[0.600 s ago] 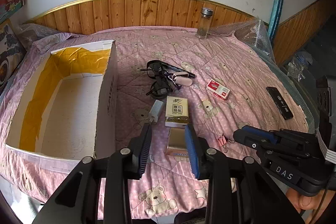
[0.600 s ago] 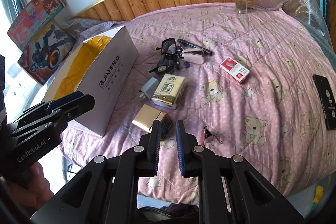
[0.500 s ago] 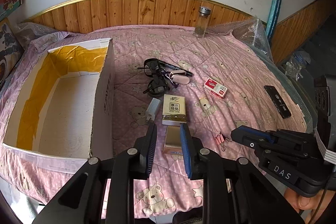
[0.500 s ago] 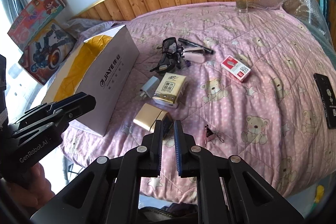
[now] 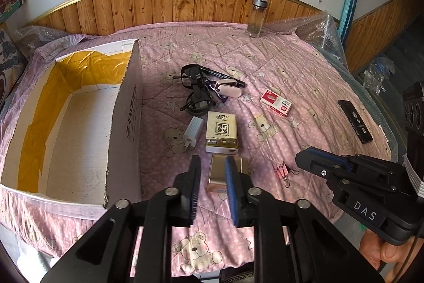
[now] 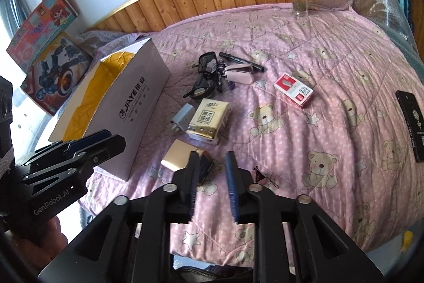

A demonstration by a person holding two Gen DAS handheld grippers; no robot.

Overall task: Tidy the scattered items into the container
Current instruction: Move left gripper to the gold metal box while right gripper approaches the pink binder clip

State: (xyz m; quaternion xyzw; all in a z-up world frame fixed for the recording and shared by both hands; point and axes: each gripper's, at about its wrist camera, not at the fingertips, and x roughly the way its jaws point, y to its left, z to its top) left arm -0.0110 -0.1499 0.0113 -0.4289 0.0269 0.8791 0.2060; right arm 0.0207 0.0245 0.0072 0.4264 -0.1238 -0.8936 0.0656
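Observation:
An open white cardboard box (image 5: 127, 123) lined with yellow tape lies on the left of the pink bedspread (image 5: 304, 65). Scattered beside it are black glasses (image 5: 194, 86), a pink case (image 5: 230, 91), a tissue pack (image 5: 222, 131), a white charger (image 5: 193, 130), a gold box (image 5: 217, 173), pink binder clips (image 5: 282, 173) and a red-and-white staple box (image 5: 275, 102). My left gripper (image 5: 212, 158) hovers open above the gold box, holding nothing. My right gripper (image 6: 212, 153) is open just right of the gold box (image 6: 177, 157), also holding nothing.
A glass bottle (image 5: 255, 17) stands at the wooden headboard. A flat black case (image 5: 355, 121) lies near the bed's right edge. Bubble wrap (image 5: 320, 31) is piled at the far right corner. Toy boxes (image 6: 53, 65) lean against the wall on the left.
My left gripper's fingers have narrowed from a wide gap. My right gripper's fingers have spread wider. Both views have pulled back slightly from the bed.

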